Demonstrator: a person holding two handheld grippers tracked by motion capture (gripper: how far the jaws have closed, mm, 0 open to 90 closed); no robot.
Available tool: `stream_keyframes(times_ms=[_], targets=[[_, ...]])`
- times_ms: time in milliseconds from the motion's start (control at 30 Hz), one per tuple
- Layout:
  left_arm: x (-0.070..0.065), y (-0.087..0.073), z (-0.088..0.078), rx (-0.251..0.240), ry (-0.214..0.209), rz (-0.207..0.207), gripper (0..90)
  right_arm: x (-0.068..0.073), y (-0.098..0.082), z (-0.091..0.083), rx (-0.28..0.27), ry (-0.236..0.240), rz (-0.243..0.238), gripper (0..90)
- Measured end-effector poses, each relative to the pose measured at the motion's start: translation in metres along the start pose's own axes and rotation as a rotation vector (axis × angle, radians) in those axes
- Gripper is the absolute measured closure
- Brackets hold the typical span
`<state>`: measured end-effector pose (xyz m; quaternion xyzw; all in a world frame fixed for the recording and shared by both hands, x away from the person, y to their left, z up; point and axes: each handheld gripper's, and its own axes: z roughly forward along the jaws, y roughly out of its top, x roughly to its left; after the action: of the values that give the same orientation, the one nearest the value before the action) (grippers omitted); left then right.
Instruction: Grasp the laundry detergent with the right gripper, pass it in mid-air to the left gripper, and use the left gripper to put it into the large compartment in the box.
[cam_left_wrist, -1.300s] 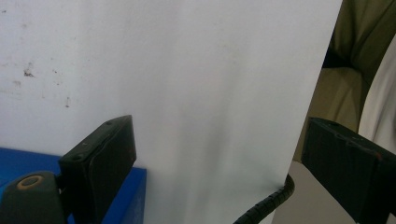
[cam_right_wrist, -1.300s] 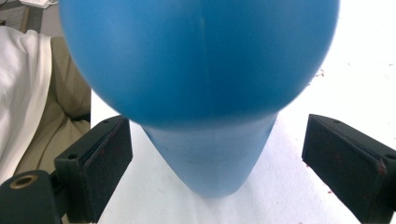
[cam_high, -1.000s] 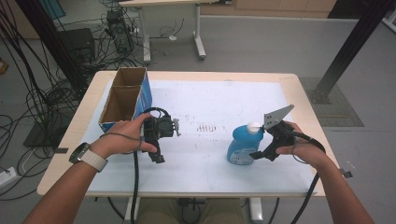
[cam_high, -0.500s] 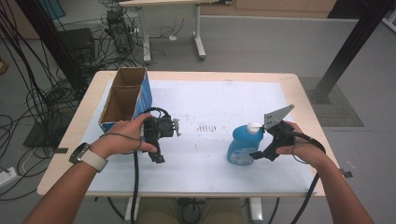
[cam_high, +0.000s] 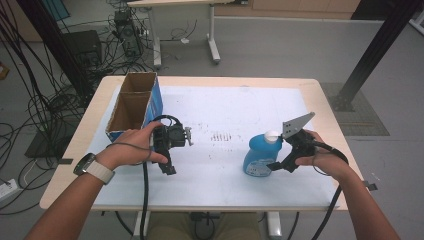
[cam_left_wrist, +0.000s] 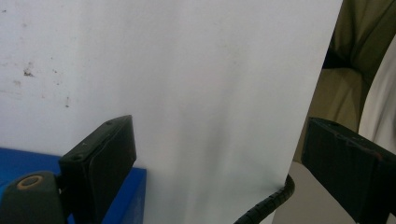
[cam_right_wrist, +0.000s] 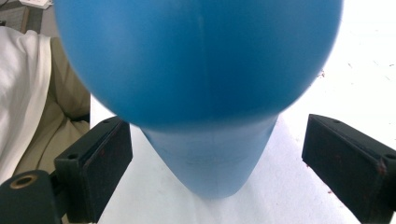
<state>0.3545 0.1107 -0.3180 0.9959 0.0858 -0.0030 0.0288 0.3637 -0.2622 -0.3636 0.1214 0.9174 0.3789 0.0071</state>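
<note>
While the right gripper (cam_high: 274, 161) stands with its jaws spread wide, the blue bottle (cam_high: 257, 156) sits upright between them, untouched, with a gap to each pad in the right gripper view. Beyond it across the white sheet (cam_high: 225, 110), the left gripper (cam_high: 189, 136) also gapes apart, holding nothing, and just past its hand stands the open cardboard box (cam_high: 131, 106).

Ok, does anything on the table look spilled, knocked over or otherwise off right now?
Nothing looks spilled or toppled. The blue bottle stands upright with its white cap on, between the open fingers of the right gripper, not yet squeezed. The cardboard box sits open at the table's left edge. The only blemish is small dark specks on the white sheet.
</note>
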Motion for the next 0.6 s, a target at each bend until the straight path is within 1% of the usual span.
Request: stream_keyframes(times_ms=[400, 600], targets=[[-0.0003, 0.0002, 0.0006, -0.002, -0.001, -0.003, 10.5, 0.0002, -0.0009, 0.0006, -0.004, 0.0, 0.004, 8.4], [0.0002, -0.0004, 0.0005, 0.002, -0.002, -0.002, 10.5, 0.0003, -0.0016, 0.0022, -0.016, 0.0, 0.003, 9.8]])
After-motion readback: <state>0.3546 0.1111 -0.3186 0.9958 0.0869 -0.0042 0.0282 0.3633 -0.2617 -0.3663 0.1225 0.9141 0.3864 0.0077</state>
